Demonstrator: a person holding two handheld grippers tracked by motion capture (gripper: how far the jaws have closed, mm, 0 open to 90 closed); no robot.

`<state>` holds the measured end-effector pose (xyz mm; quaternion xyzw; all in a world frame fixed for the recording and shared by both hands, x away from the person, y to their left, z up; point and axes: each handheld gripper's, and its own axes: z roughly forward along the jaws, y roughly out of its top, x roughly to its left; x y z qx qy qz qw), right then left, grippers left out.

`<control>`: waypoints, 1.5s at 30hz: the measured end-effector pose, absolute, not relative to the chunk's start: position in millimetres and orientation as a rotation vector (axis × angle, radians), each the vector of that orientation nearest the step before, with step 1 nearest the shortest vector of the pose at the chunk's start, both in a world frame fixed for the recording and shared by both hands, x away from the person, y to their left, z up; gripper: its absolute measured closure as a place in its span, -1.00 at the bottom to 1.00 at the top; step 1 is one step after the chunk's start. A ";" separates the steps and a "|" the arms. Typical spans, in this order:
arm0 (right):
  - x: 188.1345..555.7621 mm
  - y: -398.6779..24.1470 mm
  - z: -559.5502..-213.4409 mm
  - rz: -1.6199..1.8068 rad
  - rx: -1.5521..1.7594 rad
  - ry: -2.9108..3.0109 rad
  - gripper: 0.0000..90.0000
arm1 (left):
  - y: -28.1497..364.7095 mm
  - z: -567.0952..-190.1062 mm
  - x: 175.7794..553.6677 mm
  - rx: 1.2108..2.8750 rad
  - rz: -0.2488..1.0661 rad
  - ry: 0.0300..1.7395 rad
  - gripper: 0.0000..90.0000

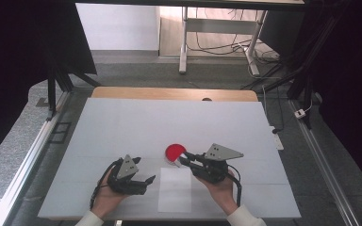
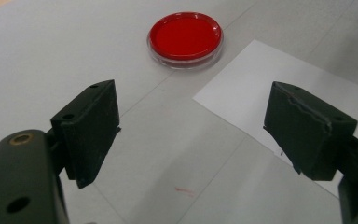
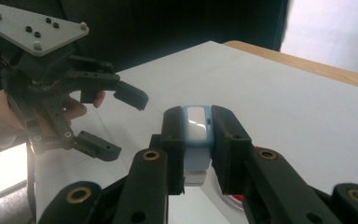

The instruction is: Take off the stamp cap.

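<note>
Two hand-held claws work over a white-covered counter (image 1: 122, 122), both toward its near edge. The right claw (image 3: 196, 140) is clenched on a small pale-blue device with a white face (image 3: 196, 128) — its two black pads press the device's sides and hold it upright. In the high view the right claw (image 1: 185, 159) points leftward, its tips at the near-right rim of a round red dish with a clear rim (image 1: 174, 152), which lies near the middle of the counter's near half; whether the device touches the dish cannot be told. The left claw (image 1: 143, 170) is released — its jaws stand wide apart with nothing between them, held just above the counter surface and aimed toward the dish (image 2: 185, 39), from which it stands apart. A white sheet of paper (image 1: 175, 188) lies flat at the near edge between the two hands, just on the near side of the dish and not touching it.
</note>
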<state>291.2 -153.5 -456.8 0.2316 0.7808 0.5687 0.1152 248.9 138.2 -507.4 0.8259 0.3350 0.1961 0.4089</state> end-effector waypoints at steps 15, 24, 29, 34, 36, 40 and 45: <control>291.3 -152.5 -457.3 1.667 0.676 2.290 0.66 | 125.7 -505.8 253.9 2.089 0.490 0.824 -0.59; 290.9 -151.8 -457.4 1.666 0.674 2.290 0.66 | 118.5 -504.3 256.9 2.094 0.494 0.809 -0.59; 290.6 -151.6 -457.2 1.667 0.675 2.288 0.66 | 112.2 -502.1 260.2 2.097 0.489 0.793 -0.59; 290.4 -151.0 -457.5 1.666 0.673 2.292 0.66 | 106.5 -501.6 261.3 2.102 0.485 0.782 -0.59; 290.6 -151.0 -457.6 1.667 0.670 2.292 0.66 | 104.1 -502.0 261.5 2.106 0.483 0.779 -0.59; 290.6 -151.1 -457.5 1.667 0.672 2.290 0.66 | 99.5 -502.3 262.2 2.109 0.478 0.770 -0.59; 290.5 -150.9 -457.8 1.665 0.674 2.293 0.66 | 95.7 -501.9 264.2 2.112 0.476 0.764 -0.59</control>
